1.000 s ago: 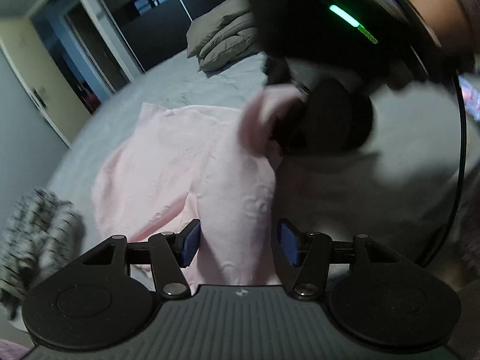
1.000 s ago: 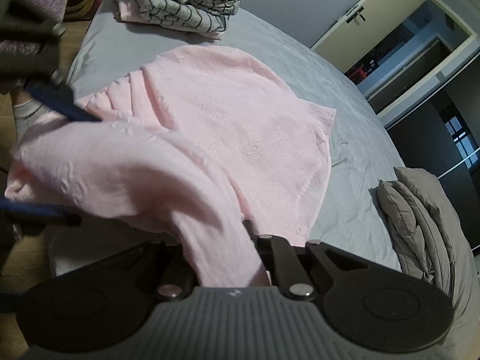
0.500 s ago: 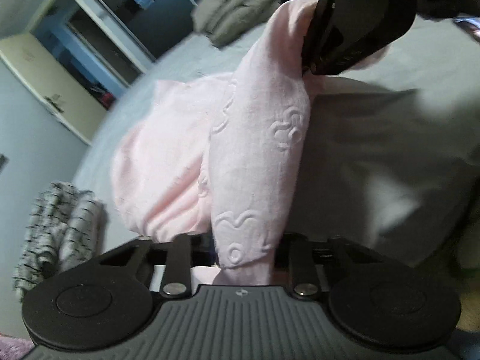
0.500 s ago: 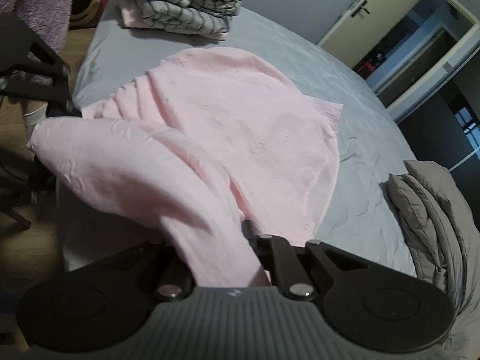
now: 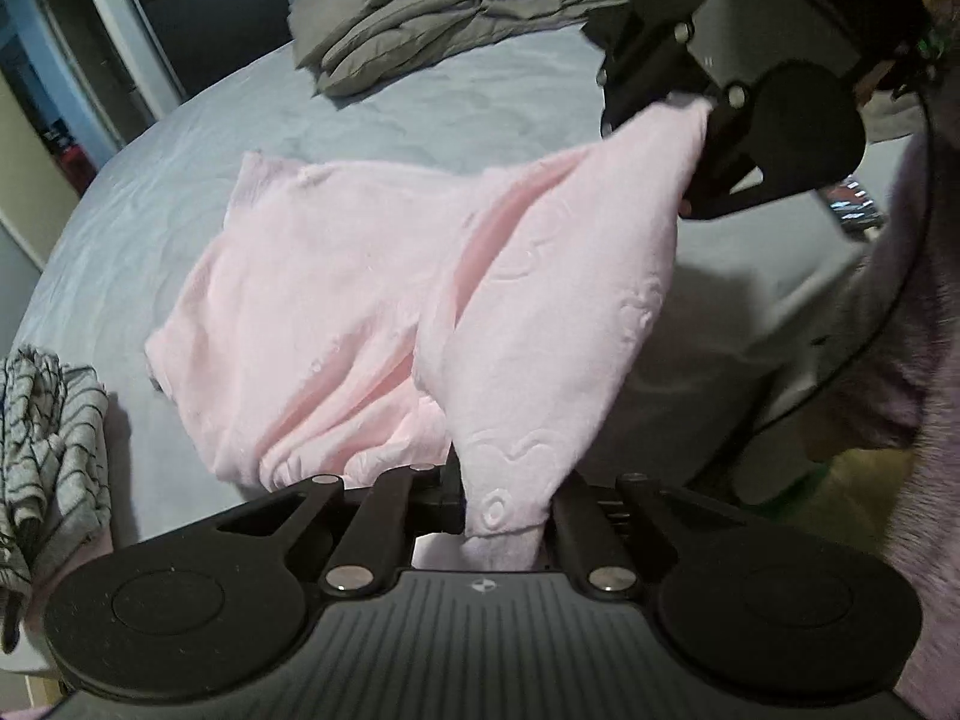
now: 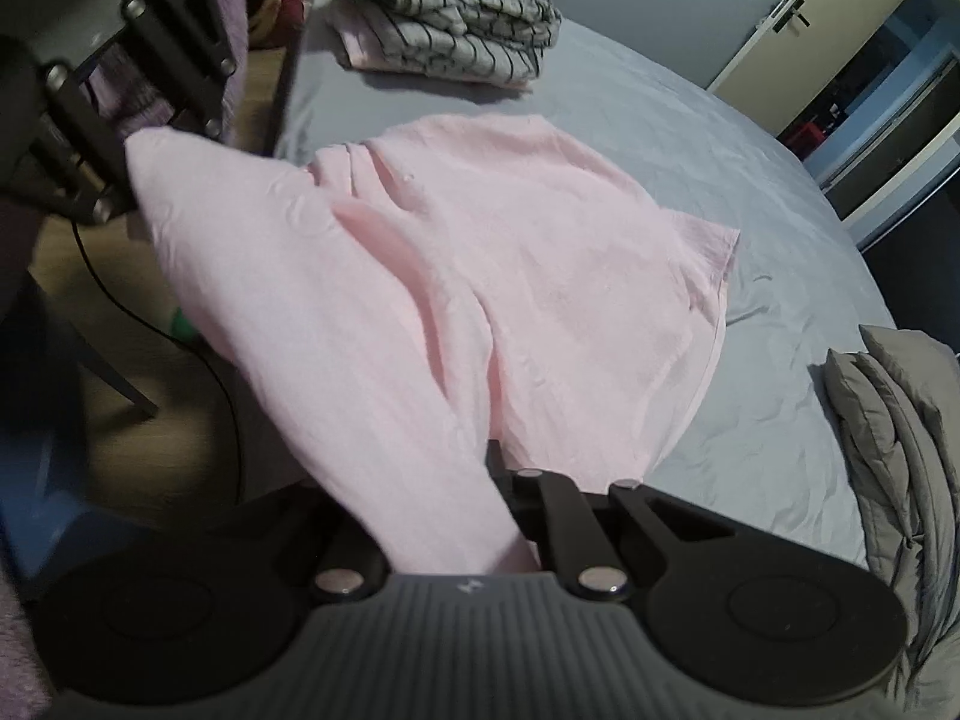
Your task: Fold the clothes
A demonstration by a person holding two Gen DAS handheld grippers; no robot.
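The pink garment [image 5: 336,300] lies mostly spread on the grey bed [image 5: 450,108], with its near edge lifted off the sheet and stretched between the two tools. The left tool [image 5: 504,510] is clamped tight on one end of that lifted edge; pink cloth fills the gap between its jaws and bunches up right against the tool body. The right tool [image 6: 474,516] is likewise closed on the other end, the fabric rising out of its pinched jaws. In the left wrist view the right tool [image 5: 690,138] shows beyond the garment's raised edge, cloth hanging from it; in the right wrist view the left tool [image 6: 120,180] shows the same way, past the edge of the bed. The part of the garment [image 6: 540,252] away from the tools rests flat on the sheet. Beyond the garment, near the bed's corner, sits a folded striped pile [image 6: 450,30]. To the garment's other side lies a folded grey duvet [image 5: 456,18].
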